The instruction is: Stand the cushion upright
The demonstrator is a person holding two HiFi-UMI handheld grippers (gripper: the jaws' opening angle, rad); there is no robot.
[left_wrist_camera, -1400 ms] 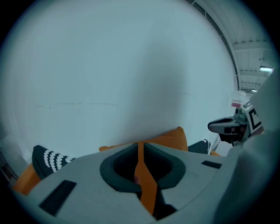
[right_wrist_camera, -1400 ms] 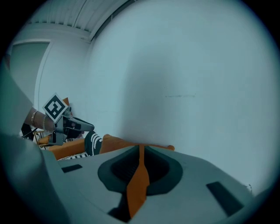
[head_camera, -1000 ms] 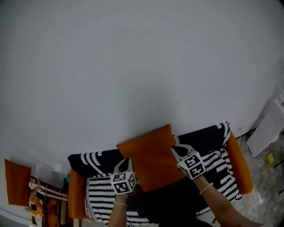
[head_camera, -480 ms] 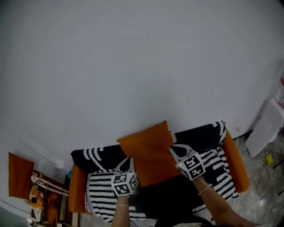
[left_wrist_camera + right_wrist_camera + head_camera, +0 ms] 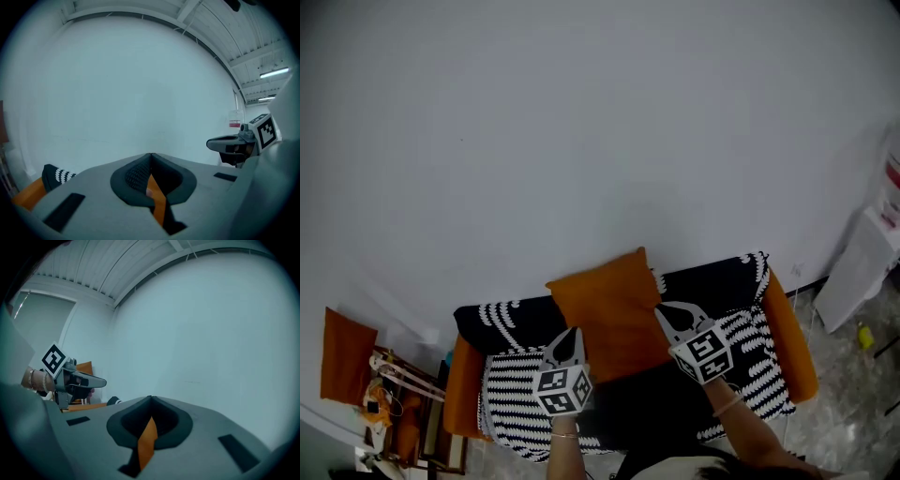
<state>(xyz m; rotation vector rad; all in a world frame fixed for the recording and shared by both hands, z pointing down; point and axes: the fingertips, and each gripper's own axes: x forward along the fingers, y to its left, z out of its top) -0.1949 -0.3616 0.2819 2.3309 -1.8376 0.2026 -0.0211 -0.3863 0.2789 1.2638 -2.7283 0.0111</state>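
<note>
Head view: the orange square fabric cushion (image 5: 607,305) is held over the backrest of the black-and-white patterned sofa (image 5: 741,342). The left gripper (image 5: 572,335) is at its 7 o'clock edge, the right gripper (image 5: 662,311) at 4 o'clock.
Left gripper view: jaws pinch the cushion's orange fabric.
Right gripper view: jaws likewise clamp orange fabric.

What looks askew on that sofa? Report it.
The orange cushion sits skewed, one corner poking above the sofa back rather than square to it. The left gripper and right gripper are each shut on its fabric at either side. Nothing looks spilled or damaged.
</note>
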